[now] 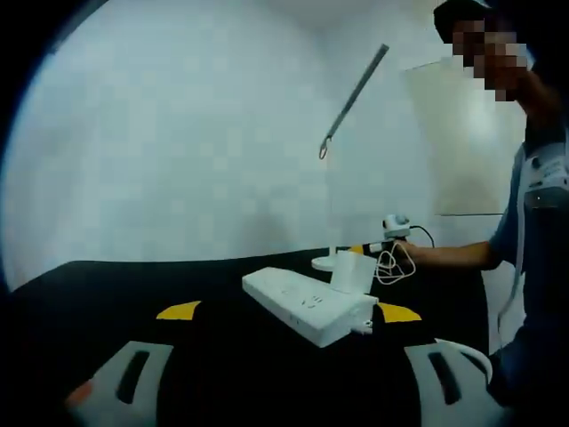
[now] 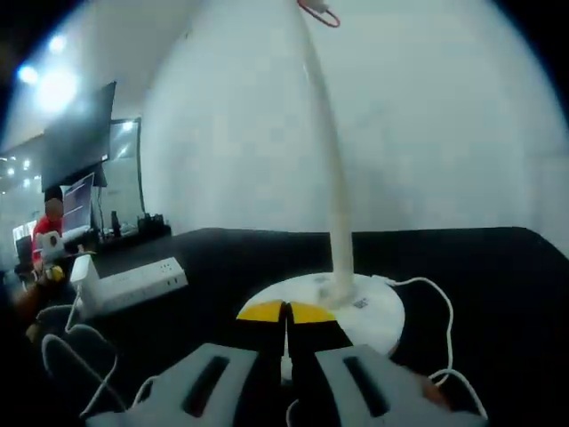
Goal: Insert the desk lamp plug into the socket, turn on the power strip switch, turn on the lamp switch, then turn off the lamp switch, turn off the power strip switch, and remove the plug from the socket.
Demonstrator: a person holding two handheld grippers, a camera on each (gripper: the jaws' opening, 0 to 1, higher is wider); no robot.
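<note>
Right gripper [image 2: 286, 313] is sitting pinched closed at the lamp base [image 2: 373, 307], 6 o'clock, maybe nipping the white cable [image 2: 442, 311]; can't tell. Left gripper [image 1: 283, 311] is hanging wide open, empty, facing the power strip [image 1: 307, 305]. Press the switch gently and keep the cord slack. No containers here.
</note>
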